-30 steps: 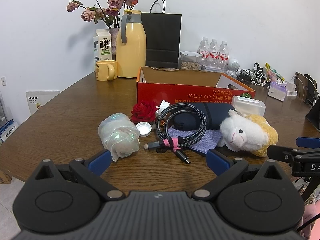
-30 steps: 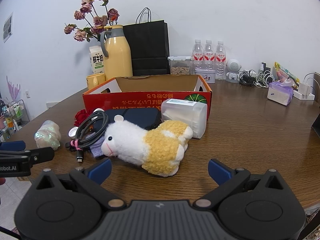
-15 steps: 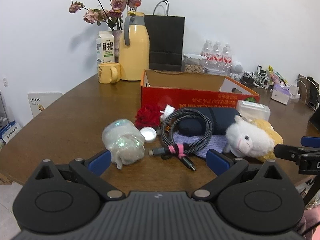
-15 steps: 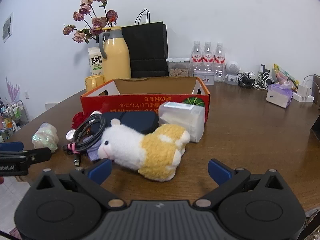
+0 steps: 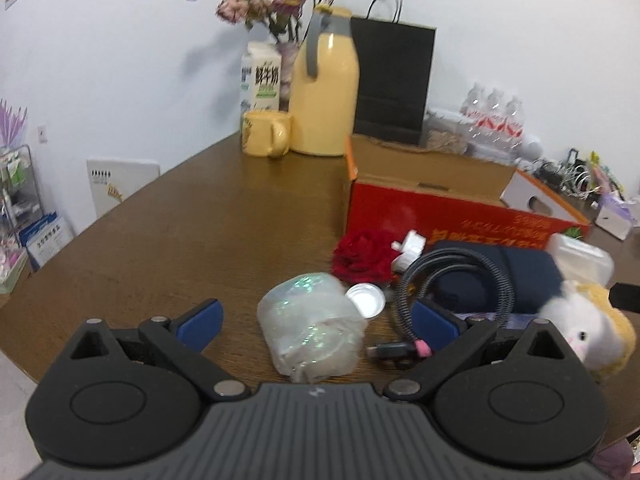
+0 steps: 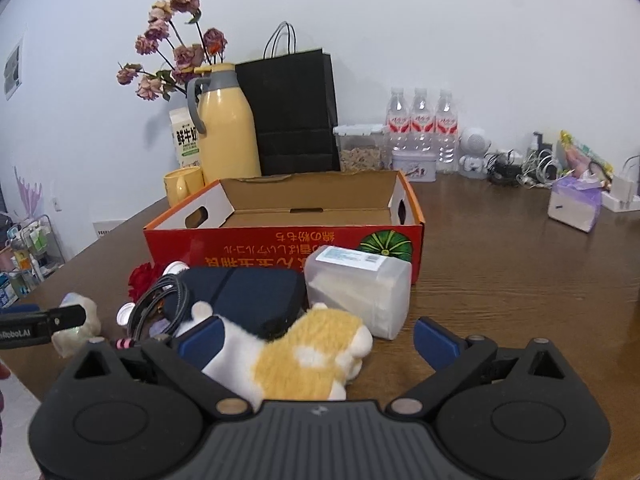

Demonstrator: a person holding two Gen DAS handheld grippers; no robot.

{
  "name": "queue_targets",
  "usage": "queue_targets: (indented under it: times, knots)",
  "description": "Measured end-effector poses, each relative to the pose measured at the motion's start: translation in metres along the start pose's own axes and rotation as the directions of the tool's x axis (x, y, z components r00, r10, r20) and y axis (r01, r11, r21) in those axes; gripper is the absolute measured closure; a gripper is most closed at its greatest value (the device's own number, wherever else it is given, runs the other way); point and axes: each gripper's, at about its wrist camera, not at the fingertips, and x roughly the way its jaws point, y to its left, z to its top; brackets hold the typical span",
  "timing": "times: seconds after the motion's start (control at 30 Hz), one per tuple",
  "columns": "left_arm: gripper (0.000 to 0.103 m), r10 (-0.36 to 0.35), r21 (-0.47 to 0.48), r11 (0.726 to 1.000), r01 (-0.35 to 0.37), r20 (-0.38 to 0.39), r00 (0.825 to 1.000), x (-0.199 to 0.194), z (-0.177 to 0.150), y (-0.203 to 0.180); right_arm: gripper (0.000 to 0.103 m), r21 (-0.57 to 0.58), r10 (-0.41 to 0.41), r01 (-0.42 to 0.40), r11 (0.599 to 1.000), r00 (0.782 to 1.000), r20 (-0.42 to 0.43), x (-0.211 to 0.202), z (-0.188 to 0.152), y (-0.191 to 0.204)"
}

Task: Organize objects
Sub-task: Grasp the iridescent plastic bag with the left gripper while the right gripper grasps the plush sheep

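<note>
An iridescent wrapped bundle (image 5: 312, 328) lies on the brown table (image 5: 200, 240), between the fingers of my left gripper (image 5: 318, 324), which is open and not pressing on it. My right gripper (image 6: 318, 340) straddles a white and yellow plush sheep (image 6: 304, 356). Its jaws are closing, with the left pad at the sheep's head and the right pad still apart from it. Behind the sheep sit a dark blue pouch (image 6: 248, 296), a coiled cable (image 6: 160, 304), a clear plastic container (image 6: 360, 292) and an open red cardboard box (image 6: 280, 240). A red rose (image 5: 362, 256) and a white cap (image 5: 366, 300) lie by the bundle.
A yellow jug (image 6: 226, 124), a mug (image 5: 264, 132), a milk carton (image 5: 260, 76), a flower vase and a black paper bag (image 6: 294, 116) stand at the back. Water bottles (image 6: 420, 124), a tissue box (image 6: 576, 204) and tangled cables are at the back right. The table edge curves near on the left.
Both grippers moved forward. The left one now has the bundle between its fingers, and the right one now has the sheep between its fingers, slightly narrower than before.
</note>
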Motion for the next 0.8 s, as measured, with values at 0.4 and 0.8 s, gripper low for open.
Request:
queue_targets:
  times: [0.4, 0.8]
  knots:
    - [0.050, -0.017, -0.031, 0.999, 0.014, -0.101, 0.995, 0.029, -0.007, 0.010, 0.035, 0.071, 0.032, -0.023, 0.997, 0.992, -0.121, 0.038, -0.001, -0.009]
    - [0.063, -0.040, -0.046, 0.998, 0.038, -0.053, 0.998, 0.017, -0.005, 0.014, 0.055, 0.124, 0.075, -0.058, 0.991, 0.988, -0.135, 0.037, -0.010, -0.016]
